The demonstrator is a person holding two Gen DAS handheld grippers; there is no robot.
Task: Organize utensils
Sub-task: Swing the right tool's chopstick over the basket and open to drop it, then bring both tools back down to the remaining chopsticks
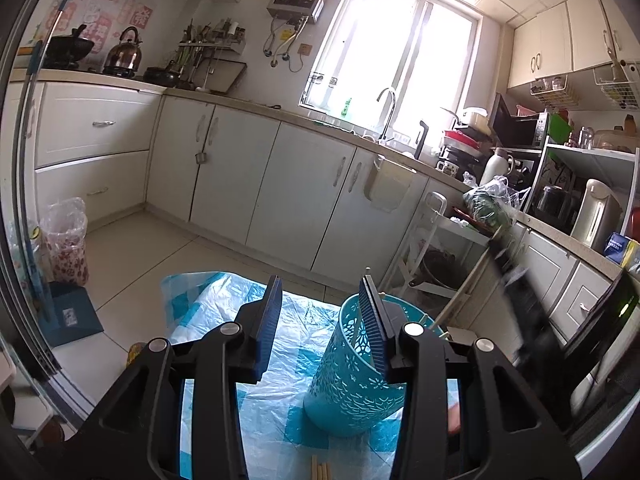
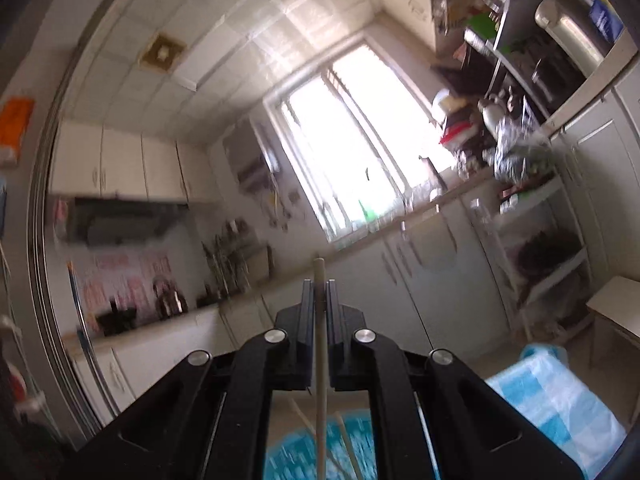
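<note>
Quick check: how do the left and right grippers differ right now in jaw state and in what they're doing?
The left gripper stands open with nothing between its fingers, while the right gripper is shut on a wooden chopstick. The left gripper's right finger overlaps the rim of the teal holder; the right gripper is above the holder with the chopstick running down toward it. The left wrist view is sharp, the right wrist view blurred. Both have black frames and dark blue pads.

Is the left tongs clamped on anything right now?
No: the left tongs stands wide open, one finger over the teal holder, nothing gripped between them.
</note>
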